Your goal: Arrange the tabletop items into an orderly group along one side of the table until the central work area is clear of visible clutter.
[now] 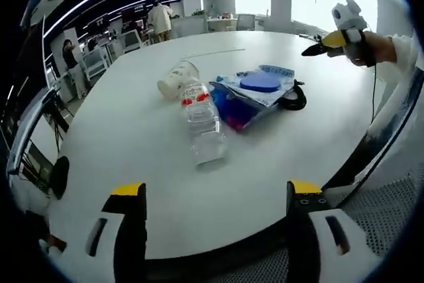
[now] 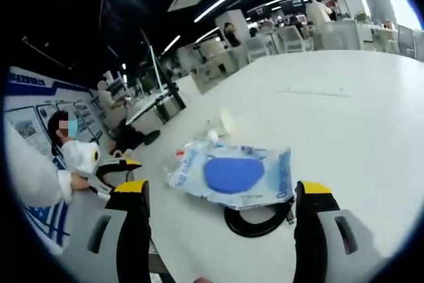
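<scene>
A clear plastic bottle (image 1: 202, 120) with a red label lies on its side in the middle of the white table (image 1: 132, 144). A paper cup (image 1: 177, 79) lies tipped over just beyond it. To the right sits a blue-and-white plastic packet (image 1: 258, 87) with a black loop (image 1: 295, 97) at its edge. My left gripper (image 1: 216, 189) is open at the near table edge, well short of the bottle. In the right gripper view, my right gripper (image 2: 222, 189) is open just above the packet (image 2: 235, 173) and black loop (image 2: 255, 220); the cup (image 2: 228, 122) lies beyond. The right gripper (image 1: 328, 43) hovers over the table's far right.
The table's dark rim (image 1: 371, 144) curves along the right, with a mesh chair seat (image 1: 384, 217) beneath. Office chairs (image 1: 93, 61) and people (image 1: 159, 21) stand far behind the table. The left gripper (image 2: 116, 167), held in a hand, shows at the table's left edge.
</scene>
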A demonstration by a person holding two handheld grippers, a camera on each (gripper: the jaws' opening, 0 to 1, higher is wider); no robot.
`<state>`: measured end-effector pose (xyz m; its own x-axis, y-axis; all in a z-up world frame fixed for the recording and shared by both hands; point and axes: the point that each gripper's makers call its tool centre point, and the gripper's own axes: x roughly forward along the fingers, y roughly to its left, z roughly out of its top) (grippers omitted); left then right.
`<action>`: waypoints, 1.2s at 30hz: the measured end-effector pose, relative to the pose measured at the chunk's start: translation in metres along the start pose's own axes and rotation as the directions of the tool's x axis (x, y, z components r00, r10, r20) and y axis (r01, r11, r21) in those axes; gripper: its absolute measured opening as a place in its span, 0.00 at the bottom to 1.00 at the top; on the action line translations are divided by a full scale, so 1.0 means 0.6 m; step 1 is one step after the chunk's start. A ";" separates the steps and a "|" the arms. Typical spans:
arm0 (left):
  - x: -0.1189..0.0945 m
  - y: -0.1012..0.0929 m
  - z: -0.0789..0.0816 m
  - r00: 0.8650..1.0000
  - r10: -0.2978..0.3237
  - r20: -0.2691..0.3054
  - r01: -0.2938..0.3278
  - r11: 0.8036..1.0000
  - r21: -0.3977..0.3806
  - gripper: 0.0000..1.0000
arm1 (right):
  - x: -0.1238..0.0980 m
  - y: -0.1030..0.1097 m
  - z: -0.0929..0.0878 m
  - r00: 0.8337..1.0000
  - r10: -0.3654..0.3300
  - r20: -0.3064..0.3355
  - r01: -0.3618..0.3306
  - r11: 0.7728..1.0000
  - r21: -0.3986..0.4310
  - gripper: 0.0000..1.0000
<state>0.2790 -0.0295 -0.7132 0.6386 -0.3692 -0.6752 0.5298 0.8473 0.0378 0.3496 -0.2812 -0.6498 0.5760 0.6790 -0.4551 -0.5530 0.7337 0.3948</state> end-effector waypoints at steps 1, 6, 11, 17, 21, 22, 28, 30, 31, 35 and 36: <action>-0.002 0.003 0.003 1.000 0.007 0.008 -0.007 1.000 -0.006 0.87 | 0.002 -0.002 0.002 1.000 -0.005 0.004 0.005 1.000 -0.003 0.90; -0.006 0.019 0.010 0.999 0.031 0.041 -0.029 0.999 -0.040 0.90 | 0.017 -0.017 0.001 1.000 -0.022 0.012 0.022 0.999 0.045 0.90; -0.003 0.016 0.006 1.000 0.007 0.029 -0.006 0.999 -0.046 0.90 | 0.016 -0.032 0.013 0.998 -0.051 0.044 0.047 0.995 0.085 0.89; -0.002 0.029 0.007 1.000 -0.006 0.017 0.009 0.986 -0.165 0.87 | 0.013 -0.048 0.022 0.996 -0.072 0.061 0.065 0.992 0.111 0.88; 0.018 0.038 0.062 0.988 0.028 0.149 0.017 0.957 -0.288 0.88 | 0.010 -0.054 0.027 0.995 -0.077 0.068 0.069 0.991 0.111 0.88; 0.023 0.038 0.065 0.989 0.030 0.146 0.013 0.958 -0.285 0.88 | 0.011 -0.056 0.027 0.995 -0.079 0.065 0.071 0.991 0.111 0.88; 0.052 0.007 0.087 0.993 -0.011 0.119 0.040 0.969 -0.245 0.84 | 0.015 -0.063 0.031 0.995 -0.079 0.060 0.072 0.991 0.113 0.87; 0.057 0.000 0.095 0.993 -0.014 0.116 0.042 0.970 -0.241 0.83 | 0.019 -0.066 0.034 0.995 -0.075 0.060 0.068 0.992 0.111 0.87; 0.059 -0.001 0.099 0.993 -0.017 0.118 0.045 0.969 -0.244 0.83 | 0.021 -0.069 0.036 0.996 -0.071 0.059 0.065 0.992 0.110 0.87; 0.069 -0.005 0.115 0.992 -0.007 0.124 0.041 0.961 -0.275 0.82 | 0.029 -0.076 0.036 0.997 -0.062 0.050 0.056 0.992 0.109 0.86; 0.072 -0.007 0.117 0.993 -0.005 0.116 0.038 0.958 -0.283 0.82 | 0.032 -0.079 0.034 0.997 -0.058 0.043 0.053 0.992 0.110 0.86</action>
<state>0.3438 -0.0758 -0.6906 0.6964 -0.4156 -0.5851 0.3742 0.9059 -0.1981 0.3991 -0.3026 -0.6611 0.6323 0.6357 -0.4429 -0.4519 0.7669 0.4556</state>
